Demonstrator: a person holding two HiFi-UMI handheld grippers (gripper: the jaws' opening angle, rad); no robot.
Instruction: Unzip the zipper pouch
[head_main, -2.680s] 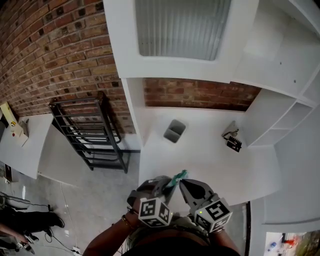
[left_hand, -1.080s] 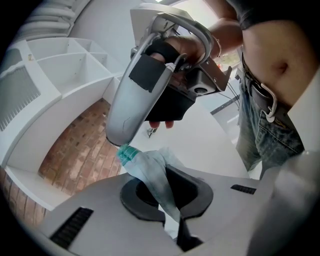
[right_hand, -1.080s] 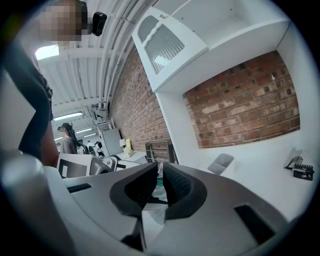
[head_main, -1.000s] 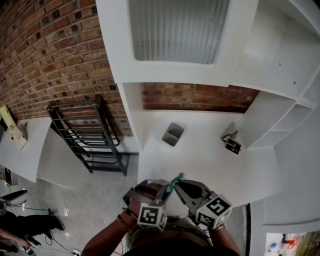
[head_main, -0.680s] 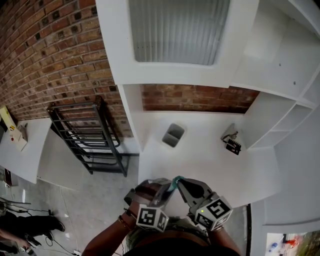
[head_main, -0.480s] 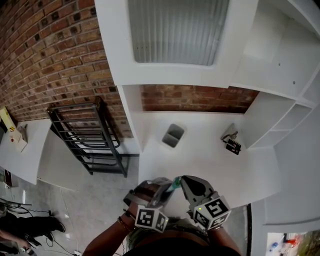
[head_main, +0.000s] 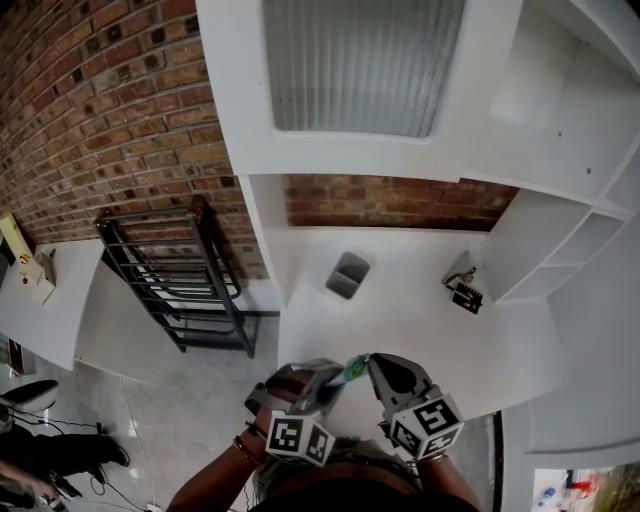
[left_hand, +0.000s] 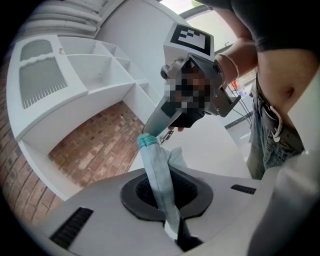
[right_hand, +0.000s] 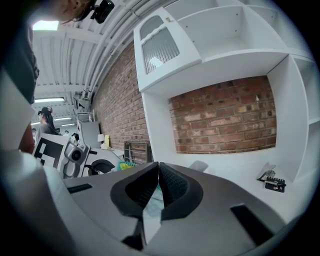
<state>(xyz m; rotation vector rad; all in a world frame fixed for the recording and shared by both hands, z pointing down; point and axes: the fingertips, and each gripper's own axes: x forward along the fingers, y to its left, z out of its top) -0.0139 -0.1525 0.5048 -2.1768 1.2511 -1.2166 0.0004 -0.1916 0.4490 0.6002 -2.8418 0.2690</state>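
Held in the air over the near edge of the desk (head_main: 430, 320), the zipper pouch (left_hand: 157, 172) has the left tool (head_main: 331, 380) clamped on its body and the right tool (head_main: 371, 364) pinched shut on its teal end, so the unzipping pull itself seems yet to come.

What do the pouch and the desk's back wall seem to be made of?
The pouch looks like soft, matte, pale blue cloth: it folds and hangs limp. The back wall looks like rough red brick, with pale mortar lines.

Pouch (right_hand: 153, 202) mostly hidden behind fingers (right_hand: 176, 186); zipper too small.
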